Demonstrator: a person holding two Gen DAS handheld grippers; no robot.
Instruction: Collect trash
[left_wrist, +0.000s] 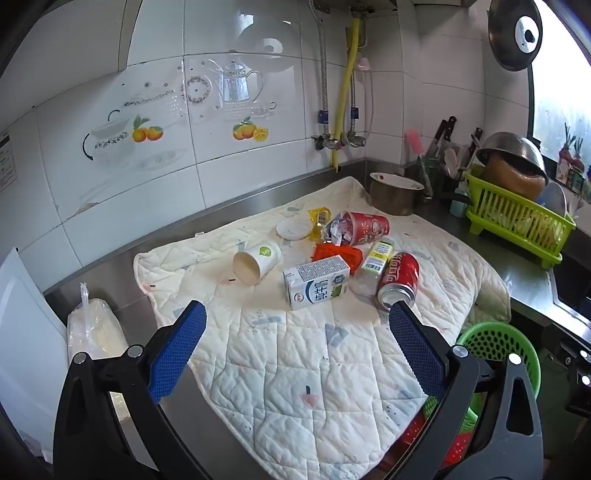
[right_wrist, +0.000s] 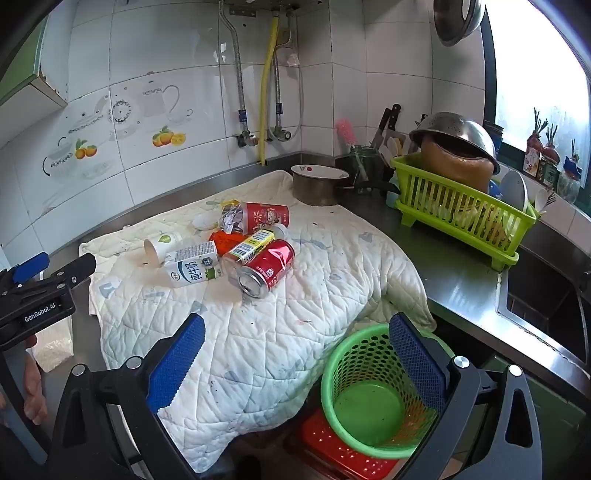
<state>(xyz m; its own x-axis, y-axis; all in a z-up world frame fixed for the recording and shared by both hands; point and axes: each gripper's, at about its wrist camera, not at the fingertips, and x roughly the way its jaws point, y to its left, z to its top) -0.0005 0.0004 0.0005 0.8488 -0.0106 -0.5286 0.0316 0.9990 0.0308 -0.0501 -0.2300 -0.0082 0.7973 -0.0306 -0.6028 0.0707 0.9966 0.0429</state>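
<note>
Nothing is collected yet: the round green perforated plastic basket below the bench edge is seen empty. The trash, among it a dented red drink can and a white milk carton, is piled on the quilted white cloth. Both the left gripper and the right gripper are held with fingers released, grasping nothing.

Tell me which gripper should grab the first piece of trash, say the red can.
Right, probably. The right gripper is open, with the red can just ahead and the empty green basket right under it. The left gripper, also open, faces the milk carton, farther from the basket.
</note>
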